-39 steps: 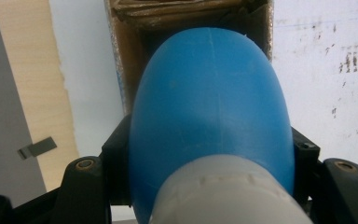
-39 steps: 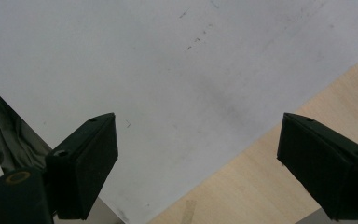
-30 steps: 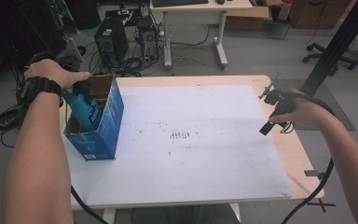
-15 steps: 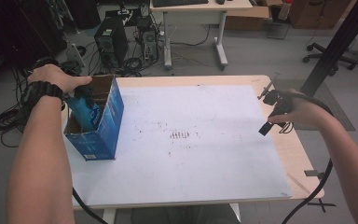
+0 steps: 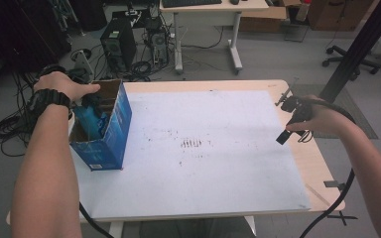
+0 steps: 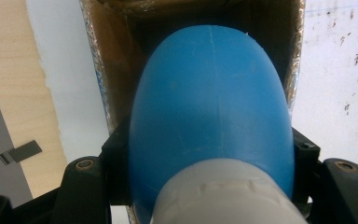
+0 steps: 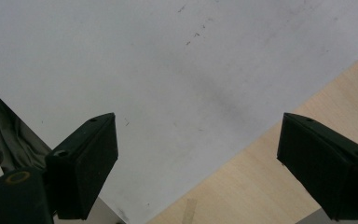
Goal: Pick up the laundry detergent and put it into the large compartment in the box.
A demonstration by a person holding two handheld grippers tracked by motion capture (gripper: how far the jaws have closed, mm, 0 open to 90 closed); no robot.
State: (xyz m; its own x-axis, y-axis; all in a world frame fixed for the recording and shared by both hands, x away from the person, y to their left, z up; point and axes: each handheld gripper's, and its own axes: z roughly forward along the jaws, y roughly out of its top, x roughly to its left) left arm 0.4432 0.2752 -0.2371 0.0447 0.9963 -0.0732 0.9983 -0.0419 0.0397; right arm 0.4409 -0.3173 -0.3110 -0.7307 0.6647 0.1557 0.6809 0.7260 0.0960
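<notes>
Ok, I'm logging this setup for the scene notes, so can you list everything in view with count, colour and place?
box: one, blue outside and brown cardboard inside, open top, on the table's left side
bottle: one, blue with a white cap, inside the box
sheet: one, white with dark smudges, covering most of the tabletop
table: one, light wood
desk: one, pale, on the floor behind
computer tower: one, black, on the floor behind, cables beside it
office chair: one, black, far right
left gripper: black, shut on the bottle in the box
right gripper: black, open, above the table's right edge
</notes>
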